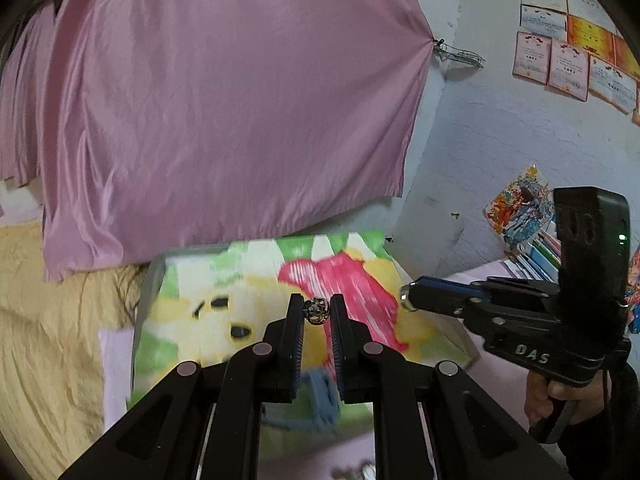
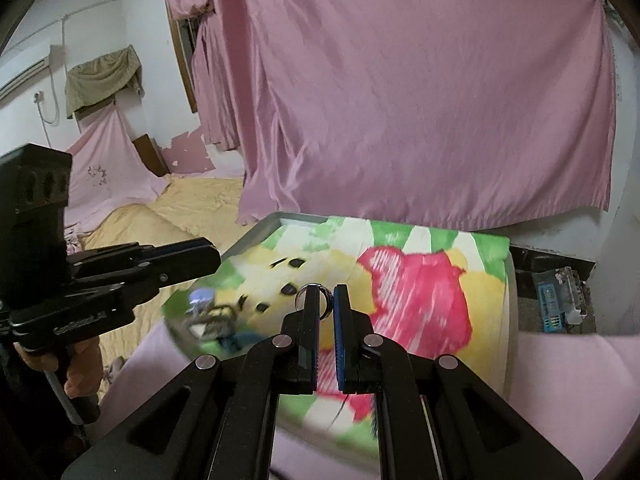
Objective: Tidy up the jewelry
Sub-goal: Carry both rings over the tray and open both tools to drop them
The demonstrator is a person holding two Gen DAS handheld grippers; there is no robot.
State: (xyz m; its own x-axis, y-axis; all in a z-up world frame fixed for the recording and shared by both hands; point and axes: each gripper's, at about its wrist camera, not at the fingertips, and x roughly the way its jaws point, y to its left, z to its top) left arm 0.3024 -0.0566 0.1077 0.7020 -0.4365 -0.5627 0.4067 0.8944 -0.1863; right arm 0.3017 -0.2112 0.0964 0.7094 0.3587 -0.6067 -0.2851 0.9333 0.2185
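Pinched between the tips of my left hand-held gripper (image 1: 316, 312) is a small ornate silver ring (image 1: 316, 311), the fingers (image 1: 295, 320) closed onto it from both sides. My right hand-held gripper (image 2: 326, 304) has a plain silver ring (image 2: 316, 300) at its tips, looped around the left finger (image 2: 310, 320) with the two fingers drawn close together; I cannot tell whether they actually clamp it. Both rings hang above a tray (image 2: 256, 236) lined with a bright cloth (image 1: 360, 280) printed in yellow, red and green. At the cloth's near left corner, in the right wrist view, lies a blurred tangle of more jewelry (image 2: 208, 312). Under the tray is a worktop (image 2: 560, 380) covered in pale pink. Behind it hangs a pink curtain (image 1: 200, 100), with a yellow bedspread (image 1: 48, 320) off to the left and certificates (image 1: 568, 60) pinned on the wall to the right
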